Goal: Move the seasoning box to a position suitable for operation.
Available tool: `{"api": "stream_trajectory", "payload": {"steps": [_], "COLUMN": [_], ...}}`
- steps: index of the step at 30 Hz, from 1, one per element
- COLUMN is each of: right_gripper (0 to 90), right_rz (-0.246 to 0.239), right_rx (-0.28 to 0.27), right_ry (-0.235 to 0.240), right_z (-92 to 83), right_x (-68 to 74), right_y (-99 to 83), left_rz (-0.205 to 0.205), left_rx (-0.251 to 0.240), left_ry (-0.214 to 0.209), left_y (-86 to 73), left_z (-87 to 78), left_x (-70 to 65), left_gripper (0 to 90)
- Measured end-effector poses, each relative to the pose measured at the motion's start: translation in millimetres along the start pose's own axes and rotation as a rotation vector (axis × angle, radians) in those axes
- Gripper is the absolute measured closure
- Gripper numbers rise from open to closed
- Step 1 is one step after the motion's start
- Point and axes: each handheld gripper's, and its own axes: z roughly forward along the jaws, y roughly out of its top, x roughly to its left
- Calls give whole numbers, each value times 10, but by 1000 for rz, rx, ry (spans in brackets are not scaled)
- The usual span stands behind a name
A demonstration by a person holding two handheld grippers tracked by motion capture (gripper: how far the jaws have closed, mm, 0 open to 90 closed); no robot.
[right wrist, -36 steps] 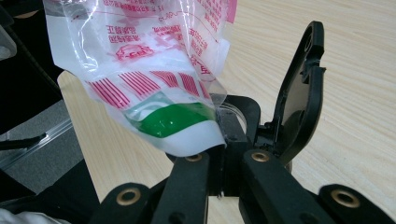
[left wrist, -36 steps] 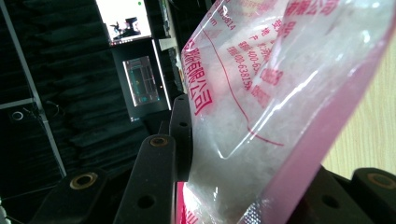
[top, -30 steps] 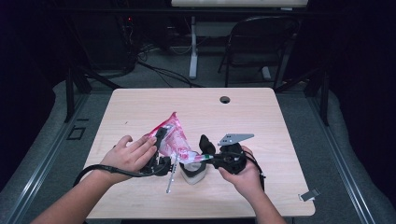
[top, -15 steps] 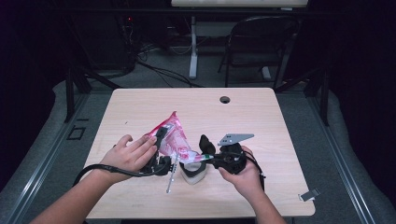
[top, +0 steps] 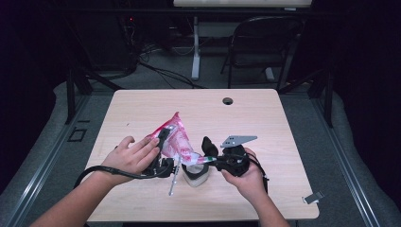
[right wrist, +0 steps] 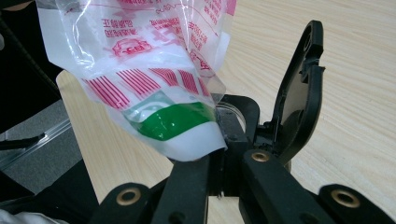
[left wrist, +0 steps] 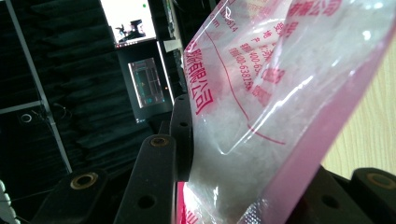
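A clear plastic bag (top: 177, 139) printed in pink and red hangs tilted above the table between both grippers. My left gripper (top: 165, 138) grips its upper part, and in the left gripper view the bag (left wrist: 280, 93) fills the gap between the jaws. My right gripper (top: 205, 160) is shut on the bag's lower corner (right wrist: 187, 140), where a green patch shows. Below that corner a small black and white container (top: 196, 175) stands on the table with its black lid (right wrist: 299, 102) hinged up.
A thin pale stick (top: 173, 178) lies by the container. The wooden table (top: 265, 118) has a round cable hole (top: 227, 100) at its far edge and a small clip (top: 313, 197) near its right front corner. A folding chair (top: 265, 42) stands behind the table.
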Motion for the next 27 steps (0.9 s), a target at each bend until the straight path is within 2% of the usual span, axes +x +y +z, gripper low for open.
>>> {"api": "stream_trajectory", "payload": {"steps": [3,16,27], "right_gripper": [900,900,900], "right_rz": [0,2,3], "right_rx": [3,2,1], "right_ry": [-1,-3,-8], "right_z": [-1,-2,-13], "right_x": [-3,-4,-10], "right_y": [0,-1,-2], "left_rz": [12,25,22], "left_rx": [-2,1,-8], "left_ry": [12,11,23], "left_y": [5,16,27], "left_z": [-3,-12,-18], "left_x": [9,32,40], "left_gripper": [726,727,740]}}
